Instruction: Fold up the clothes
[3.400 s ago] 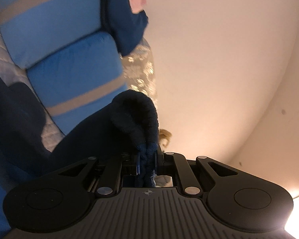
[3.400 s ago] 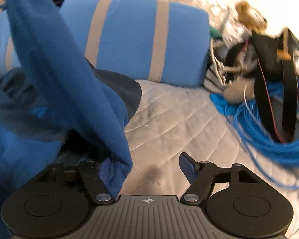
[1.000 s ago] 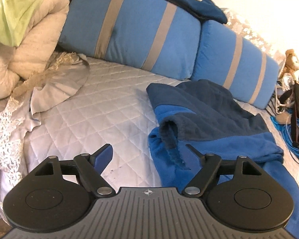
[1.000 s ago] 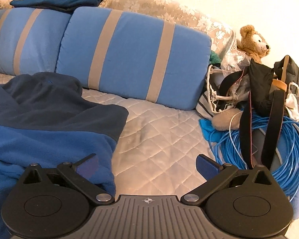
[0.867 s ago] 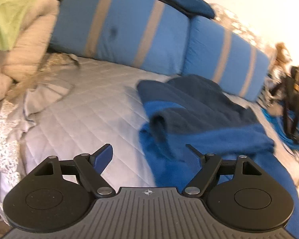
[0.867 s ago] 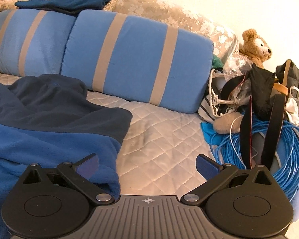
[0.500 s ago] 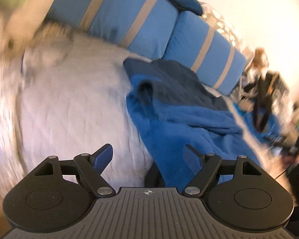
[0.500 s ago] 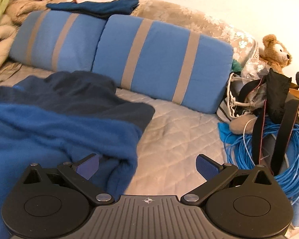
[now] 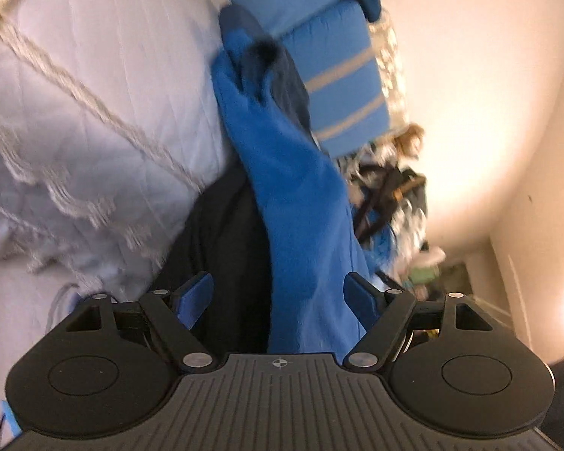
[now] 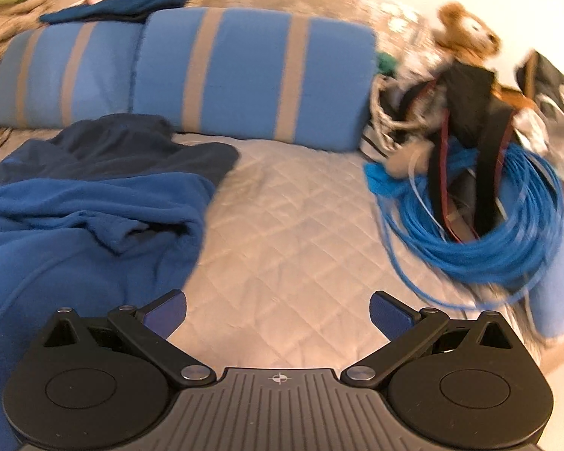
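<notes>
A fleece garment, bright blue with a navy upper part, lies crumpled on the quilted bed (image 10: 293,225). In the tilted left wrist view the garment (image 9: 293,173) hangs over the bed's edge and runs down between the fingers of my left gripper (image 9: 278,297). Its jaws are closing; the right pad (image 9: 361,297) sits at the cloth's edge, the left pad (image 9: 195,297) stands apart from it. My right gripper (image 10: 278,312) is open over bare quilt, with the garment (image 10: 75,206) just left of its left finger.
Two blue pillows with tan stripes (image 10: 252,75) line the back of the bed, a folded navy garment (image 10: 124,0) on top. At right lie a coil of blue cable (image 10: 488,244), dark bags (image 10: 470,105) and a teddy bear (image 10: 466,37). A lace-edged sheet (image 9: 75,188) drapes the bedside.
My left gripper has dropped and rolled toward the bed's edge, so the blue cloth now lies between its fingers. The right gripper has slid sideways, still open.
</notes>
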`<action>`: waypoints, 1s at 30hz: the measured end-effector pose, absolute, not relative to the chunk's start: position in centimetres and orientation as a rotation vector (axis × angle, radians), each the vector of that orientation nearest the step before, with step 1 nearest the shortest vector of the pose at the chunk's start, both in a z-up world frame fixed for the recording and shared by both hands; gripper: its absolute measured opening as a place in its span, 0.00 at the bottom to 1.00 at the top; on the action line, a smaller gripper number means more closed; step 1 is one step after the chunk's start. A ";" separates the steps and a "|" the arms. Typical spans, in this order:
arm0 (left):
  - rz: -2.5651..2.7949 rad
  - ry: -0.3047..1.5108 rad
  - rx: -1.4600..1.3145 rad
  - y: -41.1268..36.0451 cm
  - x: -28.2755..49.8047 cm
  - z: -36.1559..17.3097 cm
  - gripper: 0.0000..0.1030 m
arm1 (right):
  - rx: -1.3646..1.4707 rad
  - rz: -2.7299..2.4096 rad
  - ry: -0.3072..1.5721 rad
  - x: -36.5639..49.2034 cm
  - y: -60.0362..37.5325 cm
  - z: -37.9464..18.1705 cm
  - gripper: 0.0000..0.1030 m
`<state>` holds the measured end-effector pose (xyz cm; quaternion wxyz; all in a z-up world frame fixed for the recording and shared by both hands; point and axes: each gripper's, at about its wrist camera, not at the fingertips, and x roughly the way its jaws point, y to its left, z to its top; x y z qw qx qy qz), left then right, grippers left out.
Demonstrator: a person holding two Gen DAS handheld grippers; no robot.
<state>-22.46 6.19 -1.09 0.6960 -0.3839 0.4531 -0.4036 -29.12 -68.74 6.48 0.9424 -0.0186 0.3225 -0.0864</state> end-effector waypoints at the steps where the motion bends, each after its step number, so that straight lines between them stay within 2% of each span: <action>1: -0.917 1.016 -0.860 5.8 -22.5 -1.3 0.68 | -0.021 -0.186 0.657 -29.4 -69.1 6.5 1.00; 3: -0.940 1.027 -0.865 5.0 -22.5 -1.5 0.42 | -0.005 -0.198 0.657 -29.9 -69.5 6.5 1.00; 4: -0.941 1.033 -0.859 4.8 -22.7 -1.6 0.33 | -0.004 -0.202 0.658 -30.1 -69.6 6.4 1.00; 5: -0.938 1.038 -0.841 4.5 -22.8 -1.4 0.17 | -0.006 -0.204 0.661 -30.3 -69.5 6.3 1.00; 12: -0.731 1.042 -0.709 4.6 -24.1 1.7 0.08 | 0.008 -0.203 0.675 -31.8 -69.1 5.8 1.00; 17: -0.597 0.983 -0.527 4.9 -23.3 5.2 0.07 | 0.034 -0.195 0.696 -32.6 -68.7 5.1 1.00; 24: -0.485 0.994 -0.366 4.7 -20.3 6.7 0.07 | 0.176 -0.088 0.713 -34.1 -69.1 4.5 1.00; 30: -0.500 1.052 -0.226 2.5 -19.5 6.4 0.08 | 0.395 0.156 0.816 -35.5 -69.3 2.0 1.00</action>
